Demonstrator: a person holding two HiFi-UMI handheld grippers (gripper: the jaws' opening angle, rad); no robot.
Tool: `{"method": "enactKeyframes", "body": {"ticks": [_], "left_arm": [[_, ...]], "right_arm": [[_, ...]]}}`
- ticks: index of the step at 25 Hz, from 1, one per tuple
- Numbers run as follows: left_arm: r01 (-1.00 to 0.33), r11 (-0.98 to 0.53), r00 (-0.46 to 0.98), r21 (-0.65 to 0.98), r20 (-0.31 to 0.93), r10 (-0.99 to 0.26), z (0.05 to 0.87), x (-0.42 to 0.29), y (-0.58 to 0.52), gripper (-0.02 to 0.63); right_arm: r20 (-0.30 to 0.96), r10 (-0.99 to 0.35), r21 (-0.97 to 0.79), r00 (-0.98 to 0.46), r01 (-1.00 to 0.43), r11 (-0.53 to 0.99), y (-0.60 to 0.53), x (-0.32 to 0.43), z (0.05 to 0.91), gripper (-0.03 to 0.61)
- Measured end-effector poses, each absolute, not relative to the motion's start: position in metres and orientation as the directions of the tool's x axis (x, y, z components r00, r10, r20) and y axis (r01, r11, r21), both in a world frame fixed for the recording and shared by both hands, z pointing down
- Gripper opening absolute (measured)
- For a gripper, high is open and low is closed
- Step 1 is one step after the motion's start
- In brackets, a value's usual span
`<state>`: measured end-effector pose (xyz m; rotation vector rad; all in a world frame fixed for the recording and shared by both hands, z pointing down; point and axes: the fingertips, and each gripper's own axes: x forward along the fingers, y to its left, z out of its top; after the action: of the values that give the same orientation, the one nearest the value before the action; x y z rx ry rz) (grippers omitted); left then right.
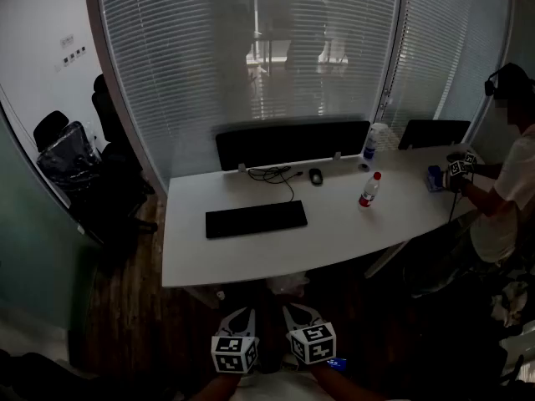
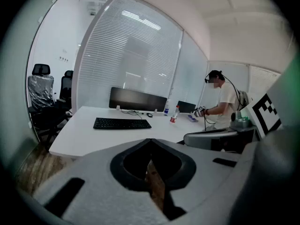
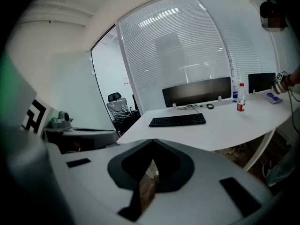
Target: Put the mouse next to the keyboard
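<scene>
Left hand-held gripper (image 1: 241, 314) and right hand-held gripper (image 1: 294, 312) both closed, empty, off desk (image 1: 334, 241) near edge. Mouse (image 1: 315, 176) at far edge, apart from keyboard (image 1: 256, 219).

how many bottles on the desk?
2. A red-labelled bottle stands right of the mouse; a blue-labelled bottle stands behind it, by the right end of the monitor. More could hide behind the screens.
</scene>
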<state>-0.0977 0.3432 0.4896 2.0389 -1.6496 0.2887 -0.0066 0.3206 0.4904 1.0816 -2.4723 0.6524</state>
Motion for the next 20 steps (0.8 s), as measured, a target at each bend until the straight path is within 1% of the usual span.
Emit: {"method": "enactKeyframes", "body": {"ticks": [10,16,20], "left_arm": [[-0.964,-0.111,0.213,0.241,0.455,-0.864,0.497,-0.070,0.328,0.005],[-0.966,-0.084,0.194,0.243,0.475,-0.859,0.503,-0.070,0.316,0.005],[-0.964,-0.093,0.205,0.250,0.475,-0.856,0.508,-0.071,0.295,0.005]], "right_arm": [[0.487,-0.573,-0.266,-0.660,-0.736,0.622,0.303,0.024,0.499,0.004],[0.506,-0.556,-0.277,-0.659,-0.735,0.619,0.294,0.028,0.510,0.003],[0.503,-0.566,-0.276,-0.653,-0.742,0.611,0.272,0.027,0.511,0.003]]}}
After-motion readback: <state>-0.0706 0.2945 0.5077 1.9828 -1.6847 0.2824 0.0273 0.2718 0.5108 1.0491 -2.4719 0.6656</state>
